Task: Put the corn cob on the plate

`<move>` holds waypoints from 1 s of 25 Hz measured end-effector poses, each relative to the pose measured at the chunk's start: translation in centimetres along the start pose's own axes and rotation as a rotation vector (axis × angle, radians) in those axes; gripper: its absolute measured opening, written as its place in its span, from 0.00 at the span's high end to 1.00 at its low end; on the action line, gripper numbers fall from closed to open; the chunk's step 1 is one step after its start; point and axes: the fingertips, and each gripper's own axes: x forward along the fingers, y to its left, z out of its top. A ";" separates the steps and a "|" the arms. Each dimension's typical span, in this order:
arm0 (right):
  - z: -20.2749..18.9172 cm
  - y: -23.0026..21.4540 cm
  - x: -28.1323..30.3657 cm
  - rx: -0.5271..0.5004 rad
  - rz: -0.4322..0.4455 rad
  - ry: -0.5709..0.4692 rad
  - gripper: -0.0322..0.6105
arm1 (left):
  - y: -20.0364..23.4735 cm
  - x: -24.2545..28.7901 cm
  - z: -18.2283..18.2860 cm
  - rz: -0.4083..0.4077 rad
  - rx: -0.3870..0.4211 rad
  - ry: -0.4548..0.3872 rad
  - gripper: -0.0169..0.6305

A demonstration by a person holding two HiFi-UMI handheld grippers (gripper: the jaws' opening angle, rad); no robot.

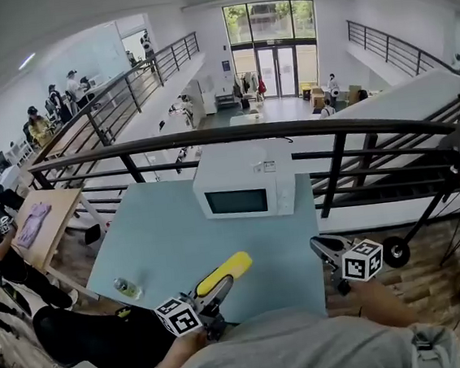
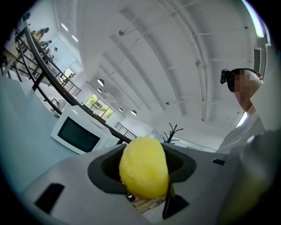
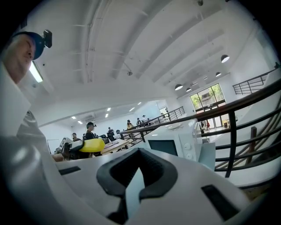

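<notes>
Left tool (image 1: 210, 294) clamped on one end of the cob (image 1: 229, 269), which juts out level over the near part of the table (image 1: 162, 235). Right tool (image 1: 325, 249) empty, jaws drawn together. We judge the carry needs a firm pinch and a level wrist, since most of the cob overhangs the jaws; lower it to rest before letting go. No plate shows in any view. Microwave (image 1: 243, 194) window is dark, inside unreadable. Our torso cuts off the table's near edge.
</notes>
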 end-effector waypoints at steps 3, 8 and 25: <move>0.6 -3.2 -0.2 0.011 0.021 -0.003 0.92 | -0.3 3.7 0.0 0.008 0.017 0.005 0.62; 1.2 -7.1 0.1 0.031 0.052 -0.002 0.92 | 0.1 7.8 -0.5 0.037 0.009 0.027 0.62; 2.4 -8.4 12.3 0.076 -0.138 -0.093 0.92 | 14.6 8.0 7.4 -0.087 0.020 0.160 0.62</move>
